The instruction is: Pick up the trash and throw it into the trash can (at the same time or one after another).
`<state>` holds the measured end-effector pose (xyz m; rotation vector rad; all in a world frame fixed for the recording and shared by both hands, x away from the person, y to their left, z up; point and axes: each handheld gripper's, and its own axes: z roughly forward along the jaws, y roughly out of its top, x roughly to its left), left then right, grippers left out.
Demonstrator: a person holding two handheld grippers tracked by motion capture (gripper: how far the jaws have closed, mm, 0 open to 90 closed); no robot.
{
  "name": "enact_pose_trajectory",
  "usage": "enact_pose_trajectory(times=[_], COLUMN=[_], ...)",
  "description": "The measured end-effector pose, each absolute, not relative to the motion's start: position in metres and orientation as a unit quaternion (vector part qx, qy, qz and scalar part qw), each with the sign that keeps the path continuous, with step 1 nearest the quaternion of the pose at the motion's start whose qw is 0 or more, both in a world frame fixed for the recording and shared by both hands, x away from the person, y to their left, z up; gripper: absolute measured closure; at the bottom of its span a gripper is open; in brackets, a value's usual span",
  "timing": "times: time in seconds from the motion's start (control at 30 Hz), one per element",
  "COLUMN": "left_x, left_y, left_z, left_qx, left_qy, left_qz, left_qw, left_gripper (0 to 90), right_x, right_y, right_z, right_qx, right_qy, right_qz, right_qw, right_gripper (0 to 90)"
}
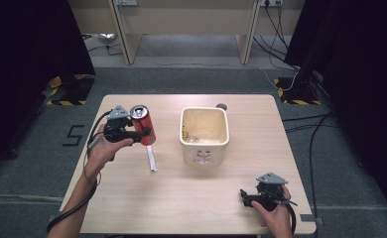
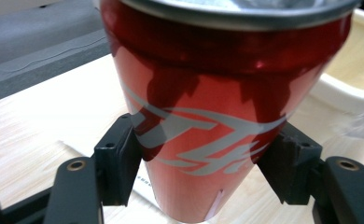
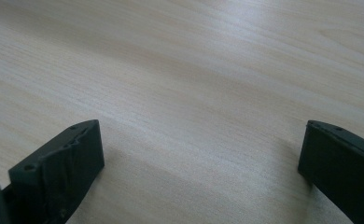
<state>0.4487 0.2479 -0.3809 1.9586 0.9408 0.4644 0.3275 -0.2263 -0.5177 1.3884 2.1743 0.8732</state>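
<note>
Two black grippers (image 1: 143, 135) (image 1: 243, 196) with grey three-cornered top plates, brass-ringed screw holes, trailing black cables, bare forearms

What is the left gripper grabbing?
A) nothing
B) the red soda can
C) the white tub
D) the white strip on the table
B: in the left gripper view, the left gripper has its two black jaws pressed against either side of the red soda can, while the cream tub and the white strip sit apart on the table.
</note>
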Motion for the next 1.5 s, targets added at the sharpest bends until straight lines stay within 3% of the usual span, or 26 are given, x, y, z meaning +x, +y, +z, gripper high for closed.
enact_pose_trajectory(times=[0.83,0.93,1.5], left_x=[0.448,0.449,0.459], left_y=[0.201,0.192,0.134], left_z=[-0.324,-0.316,-0.307], left_qx=[0.808,0.805,0.818], left_qy=[0.316,0.308,0.277], left_qz=[0.179,0.154,0.142], left_qw=[0.464,0.482,0.484], left_gripper=[34.7,34.6,34.5], right_x=[0.327,0.327,0.327], right_y=[-0.226,-0.226,-0.226], right_z=[-0.518,-0.518,-0.518], right_qx=[0.498,0.498,0.496], right_qy=[0.781,0.781,0.783], right_qz=[0.314,0.314,0.315], right_qw=[0.207,0.207,0.205], right_gripper=[0.3,0.2,0.2])
